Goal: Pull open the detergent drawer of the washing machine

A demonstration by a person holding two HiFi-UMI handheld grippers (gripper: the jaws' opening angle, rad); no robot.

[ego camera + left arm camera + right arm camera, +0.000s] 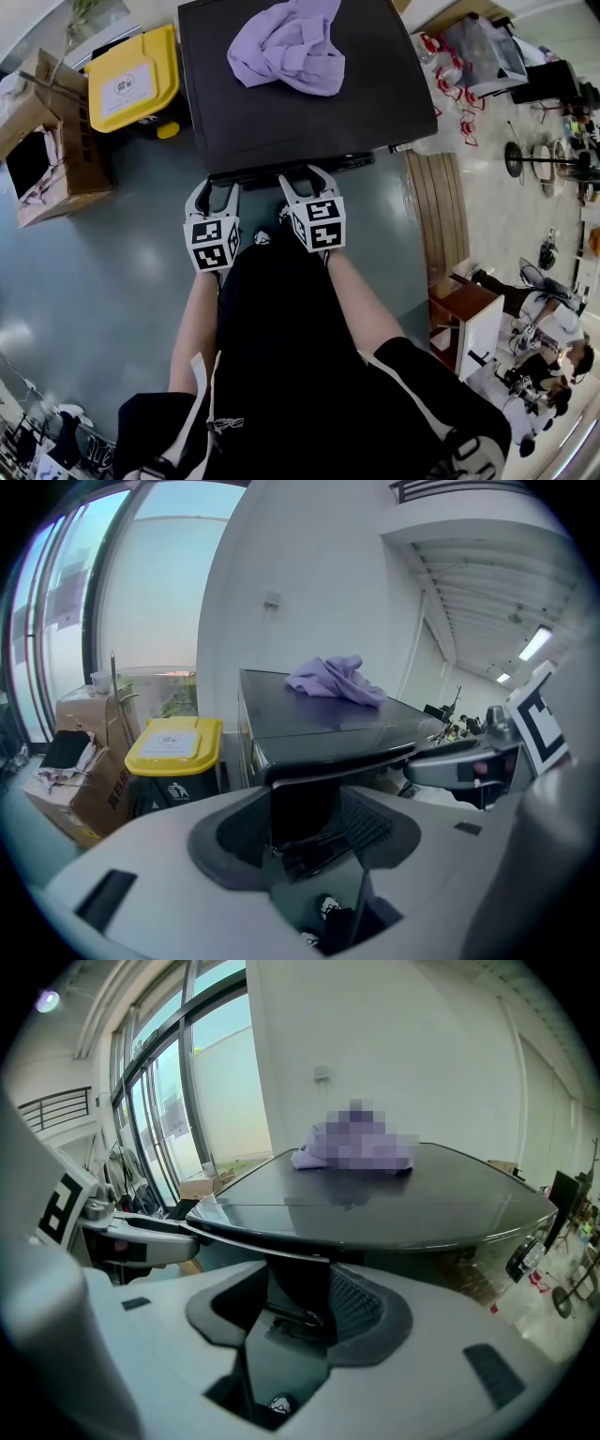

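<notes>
The black washing machine (300,112) (319,719) (394,1208) stands right ahead, with a purple cloth (291,42) (336,680) bunched on its lid. A dark strip of the front panel (281,172) juts out under the lid's near edge; I cannot pick out the drawer's outline on it. My left gripper (214,190) (305,803) is open at that edge, near the machine's left corner. My right gripper (307,178) (300,1302) is open beside it, jaws spread wider, their tips at the strip. In both gripper views the machine's dark front fills the gap between the jaws.
A bin with a yellow lid (136,80) (175,742) stands left of the machine, and an open cardboard box (47,141) (80,771) further left. Wooden boards (436,220) lie on the floor to the right. People (544,328) sit at the lower right.
</notes>
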